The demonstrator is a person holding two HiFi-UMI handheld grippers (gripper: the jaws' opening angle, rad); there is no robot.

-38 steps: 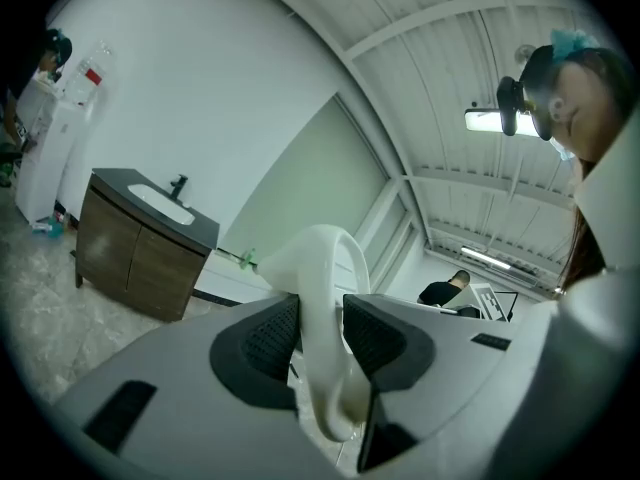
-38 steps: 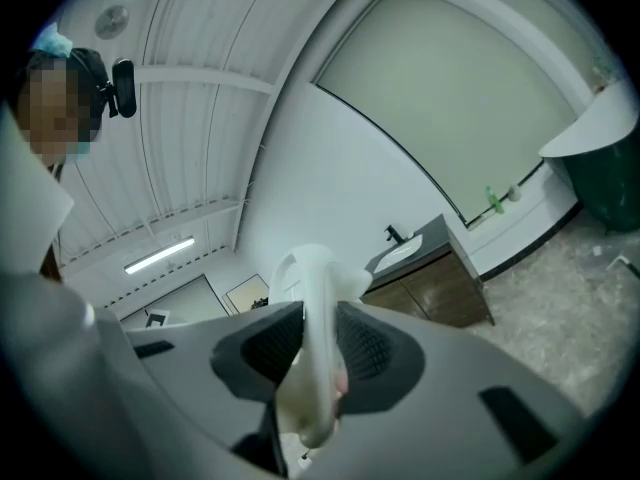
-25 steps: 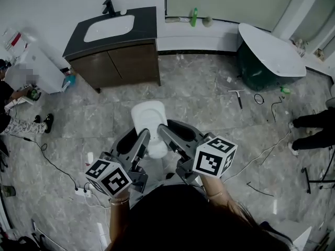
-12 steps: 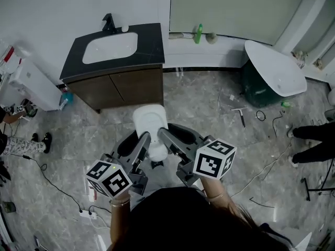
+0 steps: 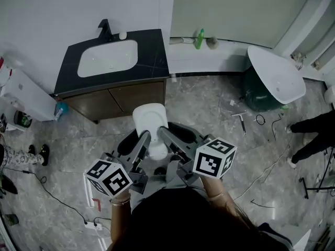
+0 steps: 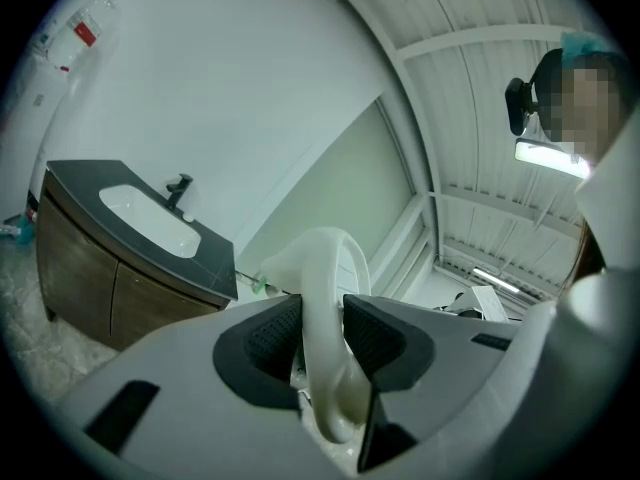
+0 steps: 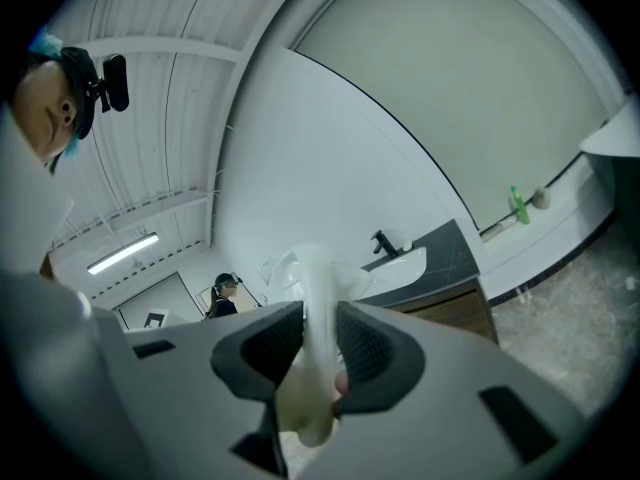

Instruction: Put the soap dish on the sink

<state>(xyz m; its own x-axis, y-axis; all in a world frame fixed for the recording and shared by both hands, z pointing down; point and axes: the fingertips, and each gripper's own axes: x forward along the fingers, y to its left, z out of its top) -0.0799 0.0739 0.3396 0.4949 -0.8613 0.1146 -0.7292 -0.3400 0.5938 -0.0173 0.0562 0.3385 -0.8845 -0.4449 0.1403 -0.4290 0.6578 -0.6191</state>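
Observation:
A white soap dish (image 5: pixel 149 122) is held out in front of me between both grippers, above the floor. My left gripper (image 5: pixel 142 138) is shut on the dish's left rim (image 6: pixel 322 308). My right gripper (image 5: pixel 162 133) is shut on its right rim (image 7: pixel 312 308). The sink (image 5: pixel 108 58), a white basin in a black counter with a black tap (image 5: pixel 103 29), stands ahead against the wall, left of centre. In the left gripper view the sink (image 6: pixel 150 218) lies far to the left; in the right gripper view the sink (image 7: pixel 405 261) sits right of the jaws.
A wooden cabinet (image 5: pixel 120 101) carries the counter. A white bathtub (image 5: pixel 276 75) stands at the right, a green bottle (image 5: pixel 200 37) on the ledge behind. Cables and a squeegee (image 5: pixel 241 120) lie on the marble floor. A person's legs (image 5: pixel 313 132) are at the right edge.
The sink and cabinet have come closer and lower in the head view as I move forward. Both grippers keep the same hold on the soap dish.

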